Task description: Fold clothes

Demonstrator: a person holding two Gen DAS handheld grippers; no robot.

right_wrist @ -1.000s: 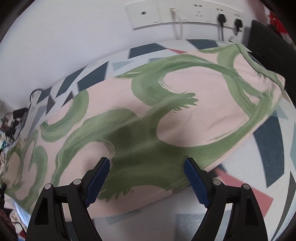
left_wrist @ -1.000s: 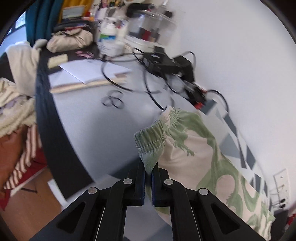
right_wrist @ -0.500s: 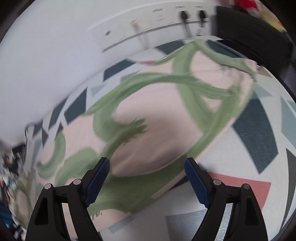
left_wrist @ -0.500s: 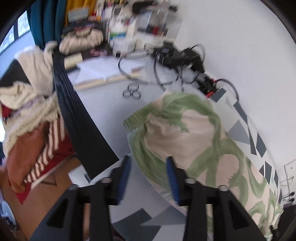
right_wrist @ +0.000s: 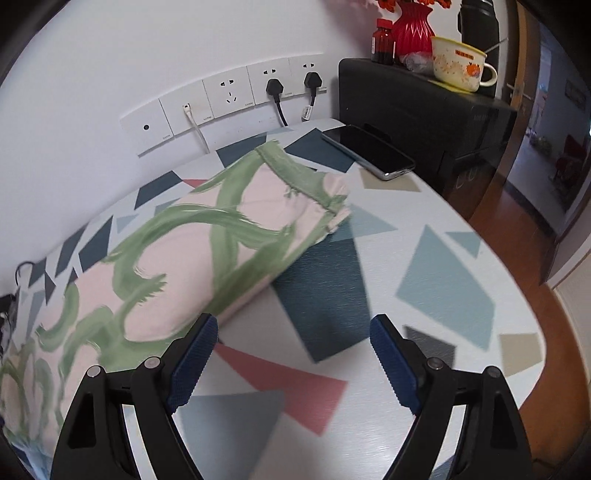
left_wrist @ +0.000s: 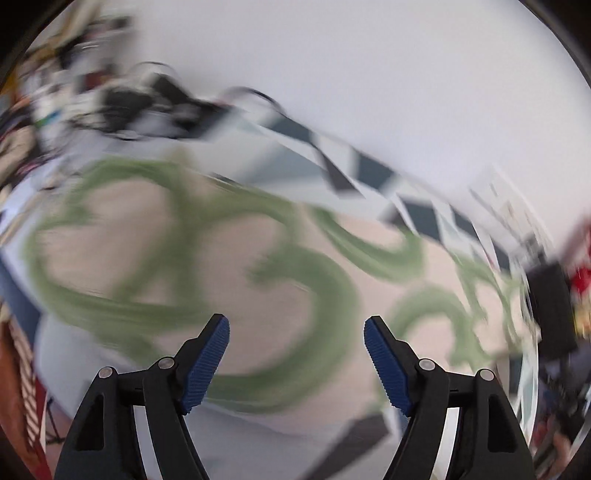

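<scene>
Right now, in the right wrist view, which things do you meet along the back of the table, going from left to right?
Folded garment → phone → black cabinet, which carries a brown bottle, a red vase and a floral mug.

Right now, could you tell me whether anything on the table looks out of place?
A dark phone lies on the patterned table just beyond the folded garment, near its hem. Nothing looks spilled or damaged.

Left gripper [left_wrist: 296, 328] and right gripper [right_wrist: 293, 328] both hover with blue-padded jaws spread wide, nothing held between the fingers.
</scene>
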